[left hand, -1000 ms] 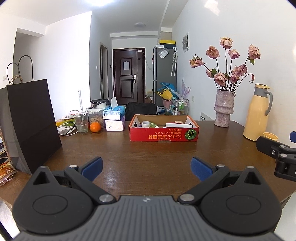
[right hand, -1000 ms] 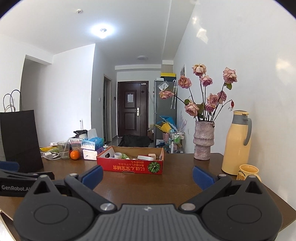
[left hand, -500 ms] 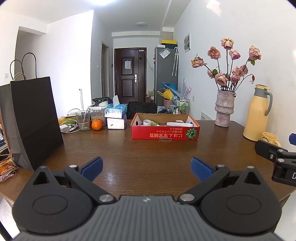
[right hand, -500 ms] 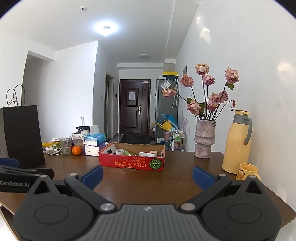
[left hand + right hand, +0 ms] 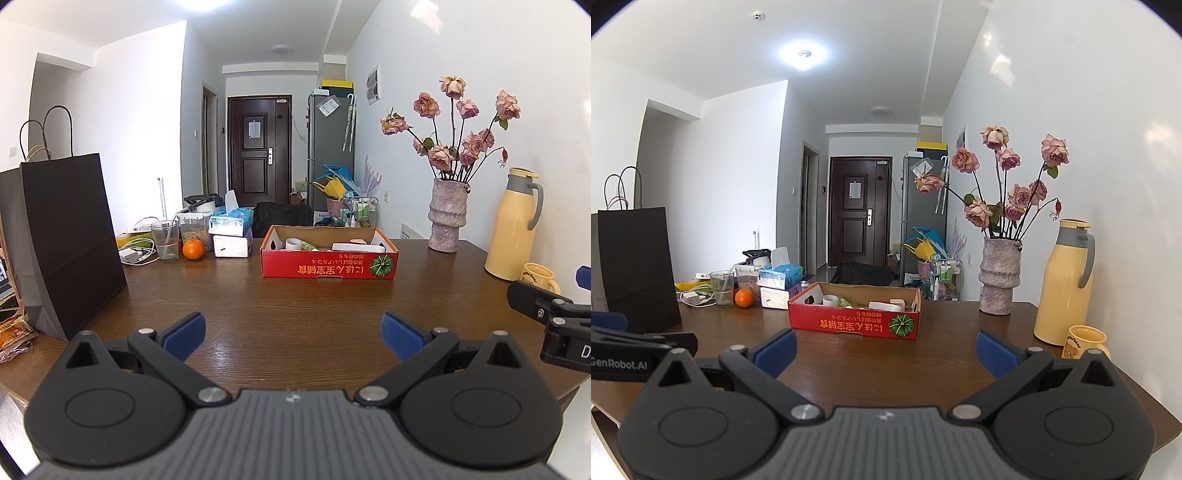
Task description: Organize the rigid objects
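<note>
We hold the left gripper [image 5: 291,332] and right gripper [image 5: 884,349] side by side, both spread wide with nothing between the pads, low over the table [image 5: 295,302] near its front edge. Bare wood ahead leaves free room. Farther on sits the red box [image 5: 328,264], already holding small items, probably the collecting spot.

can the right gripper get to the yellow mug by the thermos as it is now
Probably yes. The right gripper is open and empty, and the yellow mug stands just ahead to its right on the table. Only the thermos crowds it from behind.
</note>
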`<state>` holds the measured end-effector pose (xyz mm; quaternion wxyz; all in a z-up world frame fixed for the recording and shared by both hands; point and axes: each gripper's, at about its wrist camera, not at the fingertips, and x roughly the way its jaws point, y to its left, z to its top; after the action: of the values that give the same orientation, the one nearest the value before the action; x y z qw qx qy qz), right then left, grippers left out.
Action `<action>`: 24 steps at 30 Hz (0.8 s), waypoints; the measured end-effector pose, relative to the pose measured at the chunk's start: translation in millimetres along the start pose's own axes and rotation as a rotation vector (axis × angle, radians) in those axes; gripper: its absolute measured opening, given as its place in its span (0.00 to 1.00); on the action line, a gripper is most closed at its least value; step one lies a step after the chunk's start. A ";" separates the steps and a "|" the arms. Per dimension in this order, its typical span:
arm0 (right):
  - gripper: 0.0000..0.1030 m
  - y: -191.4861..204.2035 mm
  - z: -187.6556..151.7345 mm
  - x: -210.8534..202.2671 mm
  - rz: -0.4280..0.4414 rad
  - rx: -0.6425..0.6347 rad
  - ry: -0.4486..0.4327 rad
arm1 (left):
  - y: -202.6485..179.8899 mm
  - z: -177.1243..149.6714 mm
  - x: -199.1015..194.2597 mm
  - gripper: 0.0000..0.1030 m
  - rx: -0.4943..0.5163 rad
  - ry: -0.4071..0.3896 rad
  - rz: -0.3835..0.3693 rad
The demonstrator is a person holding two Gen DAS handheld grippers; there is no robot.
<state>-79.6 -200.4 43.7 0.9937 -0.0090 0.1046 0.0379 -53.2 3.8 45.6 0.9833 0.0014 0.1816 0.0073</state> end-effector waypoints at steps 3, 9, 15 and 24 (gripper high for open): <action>1.00 0.0 0.0 0.0 0.000 0.000 0.000 | -0.1 0.0 0.3 1.00 0.001 0.000 0.001; 1.00 0.9 -0.4 -0.8 0.000 -0.001 0.002 | -0.4 -0.8 -0.1 1.00 0.001 0.004 -0.001; 1.00 1.2 -1.8 -1.2 0.000 -0.001 0.005 | -0.4 -2.7 0.9 1.00 0.001 0.009 -0.002; 1.00 0.5 -5.4 -0.5 0.000 -0.001 0.011 | -1.3 -5.8 3.4 1.00 0.004 0.015 0.002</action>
<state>-81.3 -200.1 38.5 0.9931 -0.0099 0.1101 0.0380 -52.1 2.6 39.0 0.9819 0.0035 0.1890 0.0078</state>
